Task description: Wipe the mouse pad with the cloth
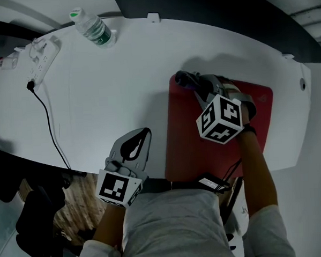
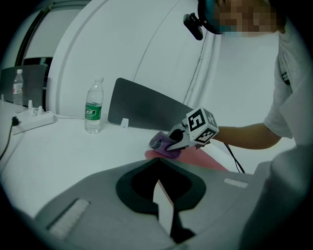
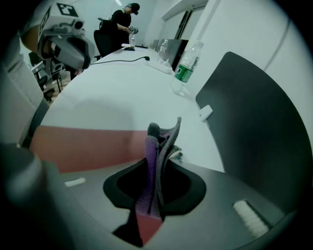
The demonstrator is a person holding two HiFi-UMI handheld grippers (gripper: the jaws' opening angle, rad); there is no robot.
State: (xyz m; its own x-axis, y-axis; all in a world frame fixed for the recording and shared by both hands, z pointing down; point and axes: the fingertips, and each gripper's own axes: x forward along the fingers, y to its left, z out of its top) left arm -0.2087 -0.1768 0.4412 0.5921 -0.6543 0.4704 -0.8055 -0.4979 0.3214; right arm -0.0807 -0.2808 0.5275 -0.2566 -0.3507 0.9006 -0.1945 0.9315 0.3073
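Your right gripper (image 1: pixel 185 81) is clamped on the purple cloth (image 3: pixel 150 166) at the upper left corner of the red mouse pad (image 1: pixel 183 145), right of centre. Your left gripper (image 1: pixel 143 134), at lower centre by the white table's (image 1: pixel 120 84) near edge, has its jaws closed on nothing.

The left grey two-jaw gripper (image 1: pixel 144 133) is pointing forward, with its jaws pressing together on nothing. The right grey two-jaw gripper (image 1: pixel 195 87) is reaching forward on an extended bare forearm (image 1: pixel 257 166), its jaws clamping a purple fabric cloth (image 1: pixel 182 77).
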